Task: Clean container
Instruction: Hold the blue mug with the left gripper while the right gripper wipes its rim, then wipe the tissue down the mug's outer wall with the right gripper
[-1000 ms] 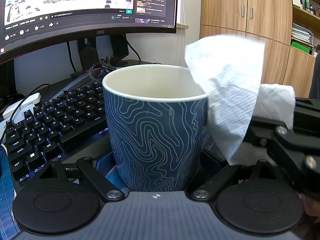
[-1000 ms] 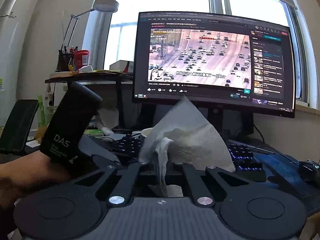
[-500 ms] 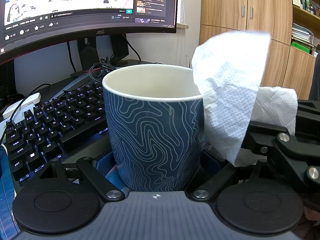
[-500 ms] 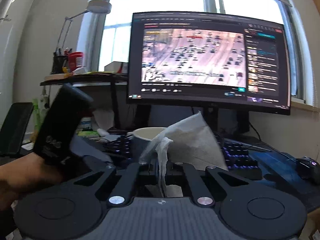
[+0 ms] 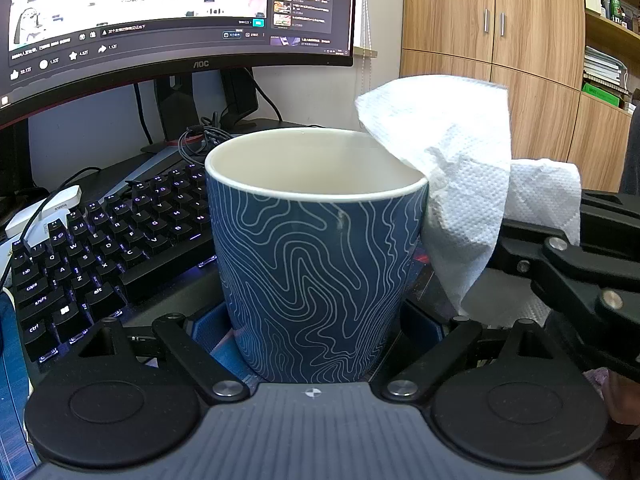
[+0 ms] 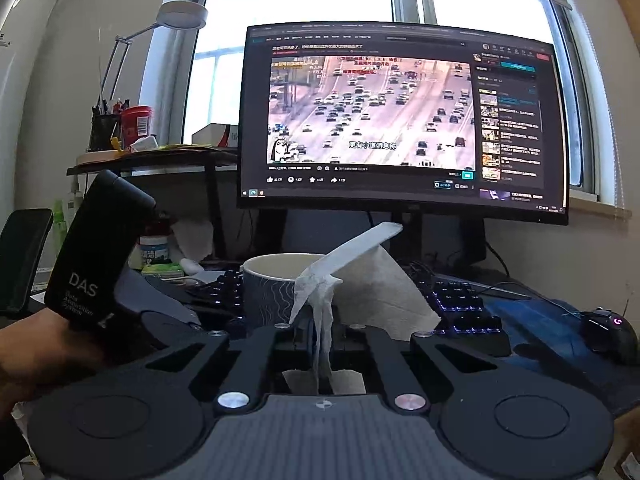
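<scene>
Since a second ago, your white embossed paper towel [image 5: 460, 184] has tipped in toward the blue ceramic cup with the white wavy-line pattern [image 5: 316, 264], so its upper corner now leans over the cup's right rim instead of standing clear beside it; the cup itself has not shifted.

Starting on the left, your left gripper [image 5: 316, 340] has the cup set between its two fingers, low on the wall near the base. The fingertips are hidden behind the cup, so you look clamped on it, though the contact itself is out of sight. The cup stands upright in front of the black backlit keyboard [image 5: 100, 248], below the curved black monitor [image 5: 180, 12].

Moving right, your right gripper [image 6: 320, 340] has its fingers drawn together on a twisted tail of the towel, with the rest of the sheet fanning up and forward. From that side the cup [image 6: 272, 288] sits just ahead and slightly left of the fingers, very close, the towel draped against its near rim.

As for progress, the cream inside of the cup shows no obvious dirt, but the bottom is hidden, so you cannot tell whether wiping is ahead of you or mostly behind you. What shows is towel at the rim, not down inside.
</scene>
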A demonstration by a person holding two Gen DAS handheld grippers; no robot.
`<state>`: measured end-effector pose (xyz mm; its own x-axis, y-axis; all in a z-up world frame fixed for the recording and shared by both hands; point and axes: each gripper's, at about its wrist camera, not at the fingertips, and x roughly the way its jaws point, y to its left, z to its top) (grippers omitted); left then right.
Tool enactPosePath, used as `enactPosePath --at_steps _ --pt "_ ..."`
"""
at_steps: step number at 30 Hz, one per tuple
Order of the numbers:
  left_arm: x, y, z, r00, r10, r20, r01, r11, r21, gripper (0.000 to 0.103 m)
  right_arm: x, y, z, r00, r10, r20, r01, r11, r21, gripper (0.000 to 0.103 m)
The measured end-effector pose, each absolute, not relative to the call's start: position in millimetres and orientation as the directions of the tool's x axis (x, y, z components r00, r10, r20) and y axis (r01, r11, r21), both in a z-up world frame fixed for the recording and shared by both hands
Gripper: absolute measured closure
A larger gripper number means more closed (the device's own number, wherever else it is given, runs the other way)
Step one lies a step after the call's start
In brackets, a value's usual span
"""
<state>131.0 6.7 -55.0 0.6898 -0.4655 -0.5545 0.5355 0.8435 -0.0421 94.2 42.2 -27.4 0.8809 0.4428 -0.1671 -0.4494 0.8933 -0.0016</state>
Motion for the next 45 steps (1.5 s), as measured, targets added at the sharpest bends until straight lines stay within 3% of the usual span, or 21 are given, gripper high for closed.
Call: enactPosePath --at_steps 45 --pt "130.9 6.4 -55.5 0.689 -0.465 -0.556 0.536 0.843 -0.041 0.009 83.1 48.7 -32.6 0.871 0.467 -0.154 -0.472 0.881 0.000 0.098"
